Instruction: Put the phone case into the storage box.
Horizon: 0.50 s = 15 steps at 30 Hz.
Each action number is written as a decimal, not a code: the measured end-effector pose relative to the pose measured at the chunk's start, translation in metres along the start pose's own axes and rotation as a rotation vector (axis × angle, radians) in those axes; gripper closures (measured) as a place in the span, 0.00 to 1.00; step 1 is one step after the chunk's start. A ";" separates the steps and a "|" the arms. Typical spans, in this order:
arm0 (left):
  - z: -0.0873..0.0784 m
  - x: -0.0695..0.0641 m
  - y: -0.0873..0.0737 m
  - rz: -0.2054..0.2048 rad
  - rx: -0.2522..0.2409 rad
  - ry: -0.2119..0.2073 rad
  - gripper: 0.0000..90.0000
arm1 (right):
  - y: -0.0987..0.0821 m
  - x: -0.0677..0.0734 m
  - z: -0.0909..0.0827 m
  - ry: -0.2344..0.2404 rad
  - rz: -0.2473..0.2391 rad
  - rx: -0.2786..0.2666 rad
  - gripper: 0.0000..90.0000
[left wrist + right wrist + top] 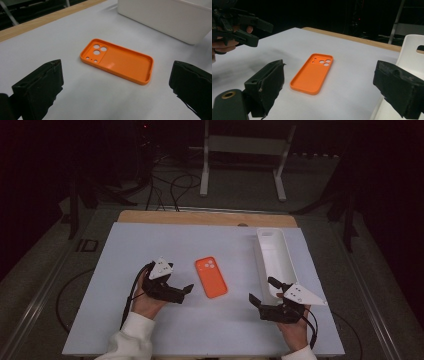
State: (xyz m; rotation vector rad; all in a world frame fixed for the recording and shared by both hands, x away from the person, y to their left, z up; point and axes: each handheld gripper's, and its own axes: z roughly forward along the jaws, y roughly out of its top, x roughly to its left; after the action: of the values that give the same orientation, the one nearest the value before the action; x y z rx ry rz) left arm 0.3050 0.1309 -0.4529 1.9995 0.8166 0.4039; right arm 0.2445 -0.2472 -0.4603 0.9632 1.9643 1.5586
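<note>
Between the two tools, the case (211, 277) lies flat on the table (125, 250), hollow side up, untouched; nothing is done yet. Left tool (186, 290) and right tool (263, 290) both gape, holding nothing — the grasp and any move to the bin (274, 251) remain.
</note>
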 end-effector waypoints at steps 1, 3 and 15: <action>0.001 0.000 0.000 0.000 0.004 -0.002 0.00 | 0.000 0.000 0.000 0.000 0.000 -0.001 0.11; 0.003 0.000 0.001 -0.002 0.002 -0.008 0.00 | 0.000 0.000 0.000 -0.001 -0.001 0.000 0.11; 0.018 -0.003 0.010 -0.002 0.022 -0.036 0.03 | 0.000 -0.001 0.000 -0.003 0.002 0.001 0.11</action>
State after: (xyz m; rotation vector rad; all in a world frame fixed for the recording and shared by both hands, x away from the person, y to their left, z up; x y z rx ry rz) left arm 0.3164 0.1142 -0.4539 2.0209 0.8040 0.3585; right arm 0.2450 -0.2476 -0.4604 0.9678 1.9628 1.5566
